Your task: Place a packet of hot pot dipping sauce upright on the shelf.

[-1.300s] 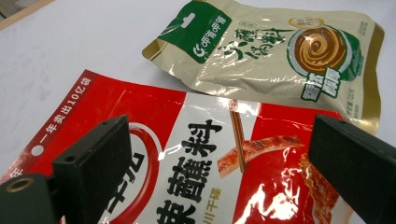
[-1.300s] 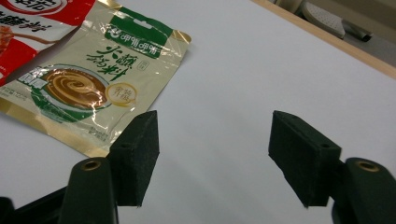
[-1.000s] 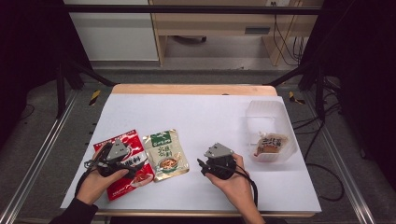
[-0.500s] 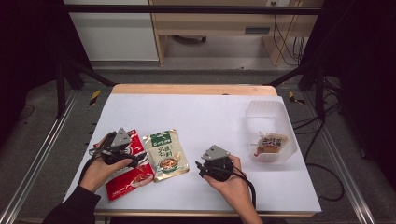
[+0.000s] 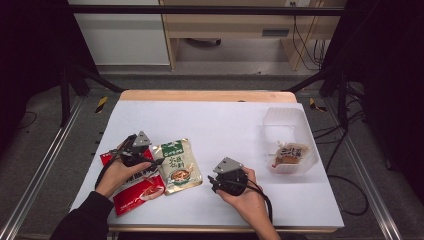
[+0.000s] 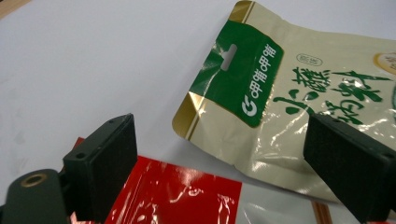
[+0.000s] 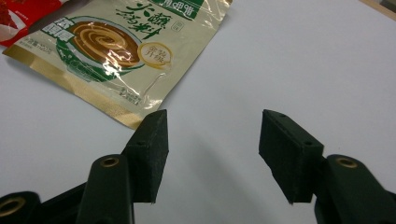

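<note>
A gold and green sauce pouch point(image 5: 177, 165) point(image 6: 285, 107) point(image 7: 119, 46) lies flat on the white table, overlapping a red pouch point(image 5: 136, 189) point(image 6: 175, 198) at its left. My left gripper point(image 5: 150, 159) point(image 6: 224, 172) hovers over the red pouch, open, its jaws set wide around the green pouch's top left corner without touching it. My right gripper point(image 5: 214, 181) point(image 7: 212, 144) rests low on the table to the right of the green pouch, open with bare table between its jaws. A clear plastic tub point(image 5: 282, 120) at the right holds a small brown sauce packet point(image 5: 290, 153).
The white sheet point(image 5: 220, 125) covers a wooden table with metal rails on both sides. Dark frame legs and cables stand beyond the far and right edges.
My left gripper has moved right and toward the far side, from over the red pouch's middle to the green pouch's top left corner. The right gripper has stayed in place.
</note>
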